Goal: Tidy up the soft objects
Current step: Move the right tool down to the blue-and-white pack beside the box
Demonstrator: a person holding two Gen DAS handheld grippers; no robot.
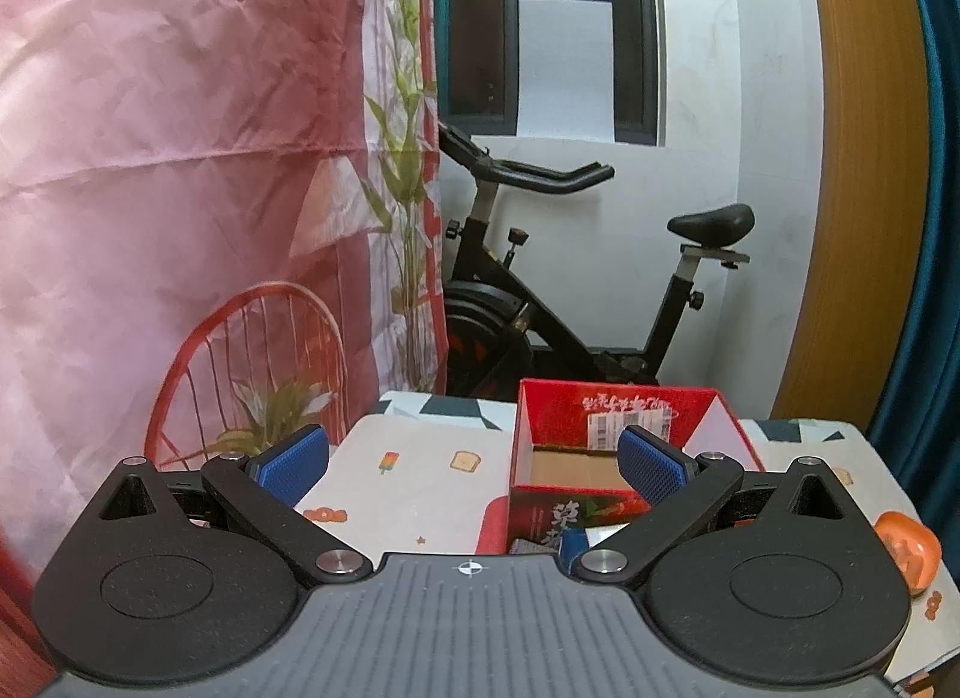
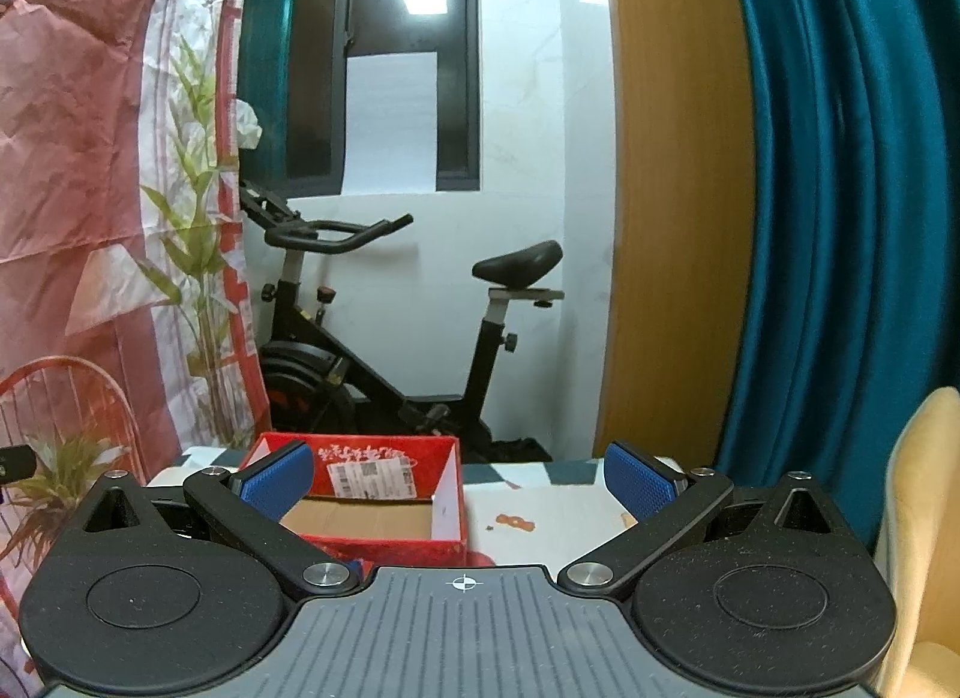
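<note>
An open red cardboard box (image 1: 576,416) with a bare brown floor stands on the patterned table (image 1: 414,458); the right wrist view shows the same box (image 2: 384,458) ahead on the left. My left gripper (image 1: 474,464) hangs open above the table, its right pad in front of the box. An orange soft object (image 1: 909,548) lies at the table's right edge. A small blue item (image 1: 573,542) peeks out below the box front. My right gripper (image 2: 459,485) is open and holds nothing, its left pad over the box corner.
A black exercise bike (image 1: 540,302) stands behind the table against the white wall. A pink printed cloth (image 1: 180,158) hangs on the left, a teal curtain (image 2: 840,188) and wooden panel (image 2: 672,188) on the right. A yellow chair back (image 2: 924,518) sits near right.
</note>
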